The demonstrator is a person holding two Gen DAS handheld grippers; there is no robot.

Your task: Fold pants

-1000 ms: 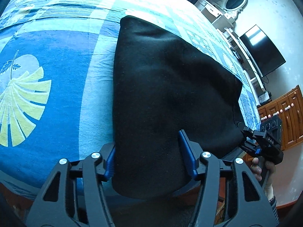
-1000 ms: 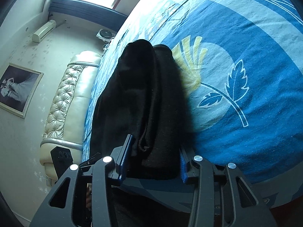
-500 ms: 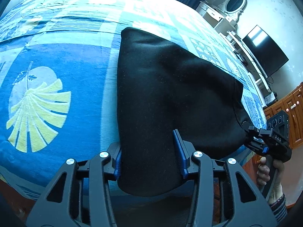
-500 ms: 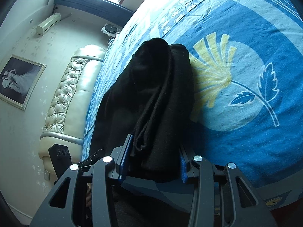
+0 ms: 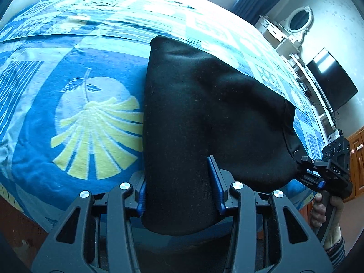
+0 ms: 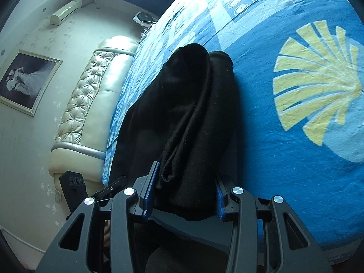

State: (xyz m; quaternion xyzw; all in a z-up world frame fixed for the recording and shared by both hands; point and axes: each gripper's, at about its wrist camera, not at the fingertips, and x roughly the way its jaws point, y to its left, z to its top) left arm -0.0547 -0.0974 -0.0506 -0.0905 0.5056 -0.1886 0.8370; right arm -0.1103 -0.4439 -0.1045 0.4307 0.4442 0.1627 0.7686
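Observation:
Black pants (image 5: 204,113) lie folded on a blue patterned bedspread (image 5: 45,141), with their near edge lifted. My left gripper (image 5: 178,182) is shut on one near corner, its blue pads pressing the cloth from both sides. In the right wrist view the layered edge of the pants (image 6: 188,104) sits between the pads of my right gripper (image 6: 186,182), which is shut on it. From the left wrist view the right gripper (image 5: 304,170) shows at the far right, pinching the other corner, a hand below it. The left gripper's body (image 6: 75,182) shows at lower left.
A padded cream headboard (image 6: 91,104) stands at the bed's far end, under a framed picture (image 6: 25,79). A wall television (image 5: 332,82), a white dresser with an oval mirror (image 5: 300,20) and wooden cabinets (image 5: 357,159) line the room's right side.
Both grippers have carried the pants edge along the bed, and the yellow fan pattern has shifted in both views. The left jaws narrowed onto the cloth. The right grip is unchanged.

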